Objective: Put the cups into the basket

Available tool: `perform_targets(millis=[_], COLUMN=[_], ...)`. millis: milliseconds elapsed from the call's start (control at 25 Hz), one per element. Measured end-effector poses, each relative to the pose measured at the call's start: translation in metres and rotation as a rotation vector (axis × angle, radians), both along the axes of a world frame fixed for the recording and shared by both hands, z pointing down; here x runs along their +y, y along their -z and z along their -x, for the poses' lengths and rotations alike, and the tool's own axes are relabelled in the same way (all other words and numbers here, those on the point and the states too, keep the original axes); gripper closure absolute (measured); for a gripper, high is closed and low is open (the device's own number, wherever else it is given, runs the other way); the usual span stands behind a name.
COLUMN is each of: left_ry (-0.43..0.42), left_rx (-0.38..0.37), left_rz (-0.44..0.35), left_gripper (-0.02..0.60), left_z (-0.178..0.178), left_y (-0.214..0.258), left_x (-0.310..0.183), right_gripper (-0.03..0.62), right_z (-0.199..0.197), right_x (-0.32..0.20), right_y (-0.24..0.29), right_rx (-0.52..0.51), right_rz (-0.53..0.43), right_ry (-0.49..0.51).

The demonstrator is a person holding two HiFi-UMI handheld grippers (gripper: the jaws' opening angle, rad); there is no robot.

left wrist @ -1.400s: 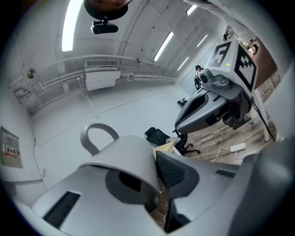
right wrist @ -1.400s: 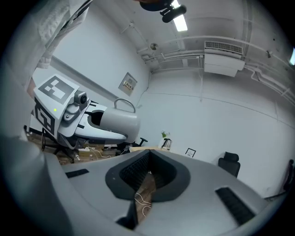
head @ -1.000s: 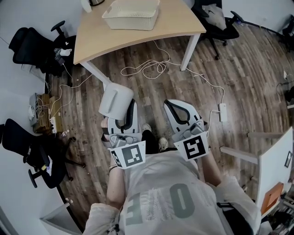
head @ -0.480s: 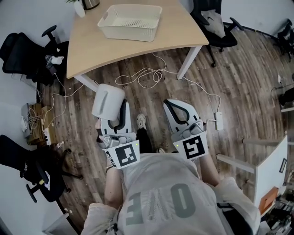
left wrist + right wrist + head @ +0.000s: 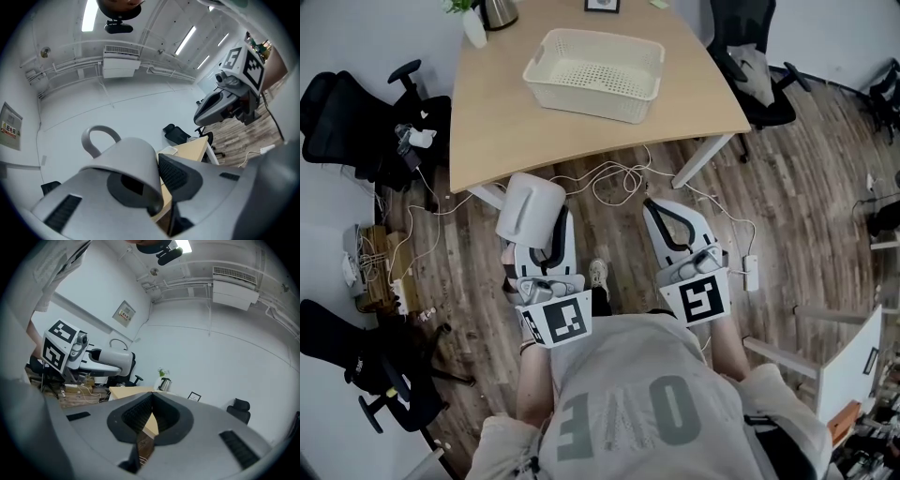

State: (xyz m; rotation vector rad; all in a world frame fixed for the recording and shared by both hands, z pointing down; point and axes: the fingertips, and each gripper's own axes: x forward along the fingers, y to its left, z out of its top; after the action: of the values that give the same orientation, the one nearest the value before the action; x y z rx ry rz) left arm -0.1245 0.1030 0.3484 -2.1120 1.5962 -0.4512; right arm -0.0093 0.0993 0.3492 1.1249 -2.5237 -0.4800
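One white handled cup (image 5: 528, 212) is clamped in the left hand-held gripper (image 5: 157, 171); the right hand-held gripper (image 5: 673, 214) is closed, empty. A cream perforated basket (image 5: 595, 75) sits on the wooden table (image 5: 497, 122).

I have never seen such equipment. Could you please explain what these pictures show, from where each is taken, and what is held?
No robot here: a person holds tongs in each hand. One picture comes from a camera on the person's head, looking down. The other two come from cameras riding on the tongs, looking along their jaws. The left tongs grip a white cup. The right tongs are shut and empty. Ahead, on the wooden table, stands an empty cream basket.
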Motion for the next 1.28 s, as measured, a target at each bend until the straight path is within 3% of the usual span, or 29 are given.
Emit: perform_targets(millis=[240, 520, 800, 1280], left_ry=[-0.003, -0.026, -0.055, -0.019], left_rx=[0.022, 0.016, -0.003, -0.010], left_rz=[-0.087, -0.066, -0.036, -0.023], left_gripper=[0.505, 0.505, 0.505, 0.505], left_z=[0.035, 0.047, 0.027, -0.004], left_y=[0.017, 0.012, 0.005, 0.011], left_x=[-0.049, -0.093, -0.149, -0.286], right_gripper=[0.595, 0.595, 0.595, 0.595], right_z=[0.036, 0.050, 0.040, 0.019], right_x=[-0.049, -0.089, -0.144, -0.287], right_y=[0.001, -0.004, -0.001, 0.012], right_rx=[0.021, 0.041, -0.001, -0.017], right_rz=[-0.018, 0.012, 0.013, 0.007], right_ry=[-0.005, -0.017, -0.019, 0.060])
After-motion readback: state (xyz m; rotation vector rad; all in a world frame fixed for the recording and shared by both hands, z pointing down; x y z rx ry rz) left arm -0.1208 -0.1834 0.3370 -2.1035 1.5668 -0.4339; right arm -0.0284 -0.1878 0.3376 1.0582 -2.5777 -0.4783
